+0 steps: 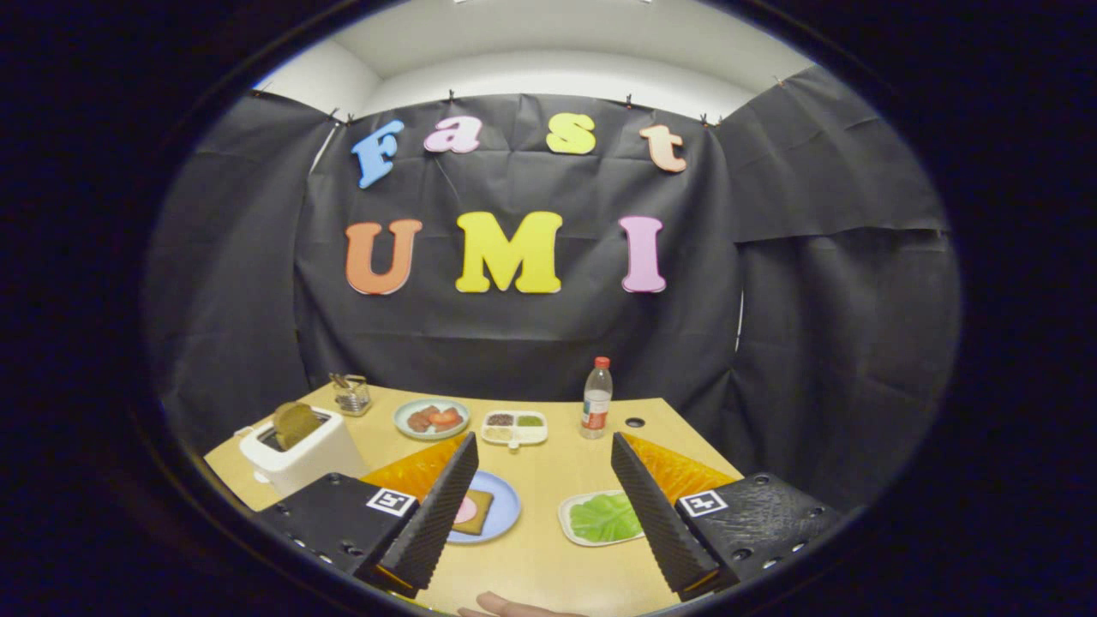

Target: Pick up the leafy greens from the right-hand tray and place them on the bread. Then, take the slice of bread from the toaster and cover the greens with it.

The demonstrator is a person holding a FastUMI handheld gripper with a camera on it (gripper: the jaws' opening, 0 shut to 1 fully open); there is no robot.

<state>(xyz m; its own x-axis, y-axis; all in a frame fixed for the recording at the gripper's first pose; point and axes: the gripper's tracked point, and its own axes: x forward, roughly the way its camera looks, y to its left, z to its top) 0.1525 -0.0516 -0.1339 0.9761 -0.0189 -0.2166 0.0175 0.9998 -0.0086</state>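
The hand-held gripper (543, 506) hangs above the tabletop (548, 463) with its fingers spread wide and nothing between them. The leafy greens (605, 517) lie on a pale tray (569, 523) just inside the right finger, and the bread (473, 512) sits on a blue plate (506, 506) beside the left finger. Beyond the left finger a white toaster (302, 452) holds a slice of bread (295, 423) upright in its slot.

Black cloth (531, 334) hangs all around the booth as walls, wrinkled and clipped up along the top. Above it the wall and ceiling (548, 60) are white. A light wooden table (548, 548) stands near, reaching back to the far cloth.
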